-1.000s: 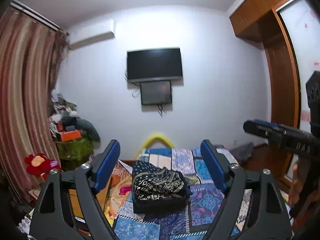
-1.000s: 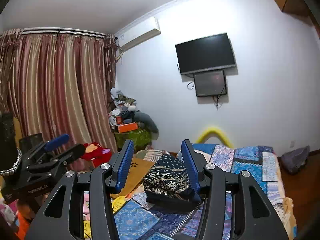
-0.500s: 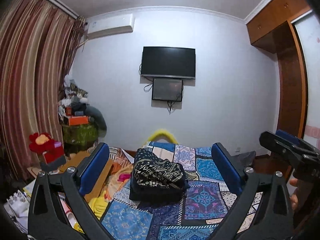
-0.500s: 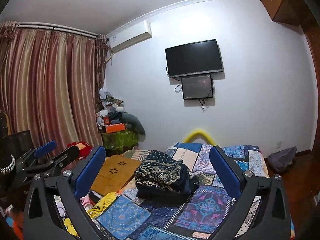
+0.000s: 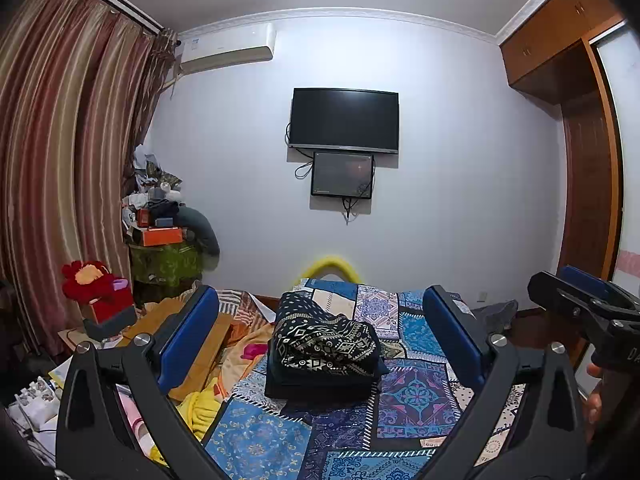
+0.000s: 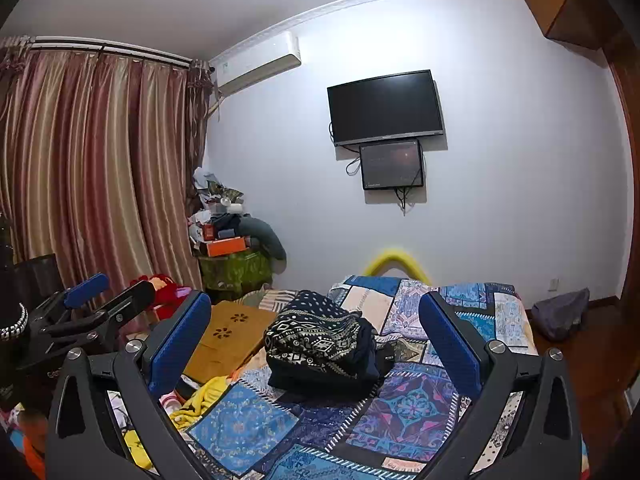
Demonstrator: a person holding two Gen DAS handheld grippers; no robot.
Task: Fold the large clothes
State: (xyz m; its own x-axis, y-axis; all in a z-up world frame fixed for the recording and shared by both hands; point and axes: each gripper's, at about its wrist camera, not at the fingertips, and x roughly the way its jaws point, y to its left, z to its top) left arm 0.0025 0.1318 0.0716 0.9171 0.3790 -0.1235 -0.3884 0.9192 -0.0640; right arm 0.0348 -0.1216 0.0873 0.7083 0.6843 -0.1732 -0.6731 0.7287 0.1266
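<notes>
- The left gripper (image 5: 320, 336) hangs above the bed, jaws wide apart, holding nothing.
- The dark folded garment with white geometric pattern (image 5: 326, 346) lies as a compact stack on the blue patchwork bedspread (image 5: 416, 396), so the folding seems finished.
- The right gripper (image 6: 314, 340) is also apart and empty.

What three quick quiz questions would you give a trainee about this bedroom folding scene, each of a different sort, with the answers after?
1. True or false: the left tool is shut on the patterned garment.
2. Multiple choice: the patterned garment lies on A) the floor, B) the patchwork quilt, C) the orange box.
3. Fill in: on the wall, the small screen hangs directly ____ the television.

Key
1. False: both the left tool and the right tool are open and hold nothing.
2. B.
3. below.
</notes>
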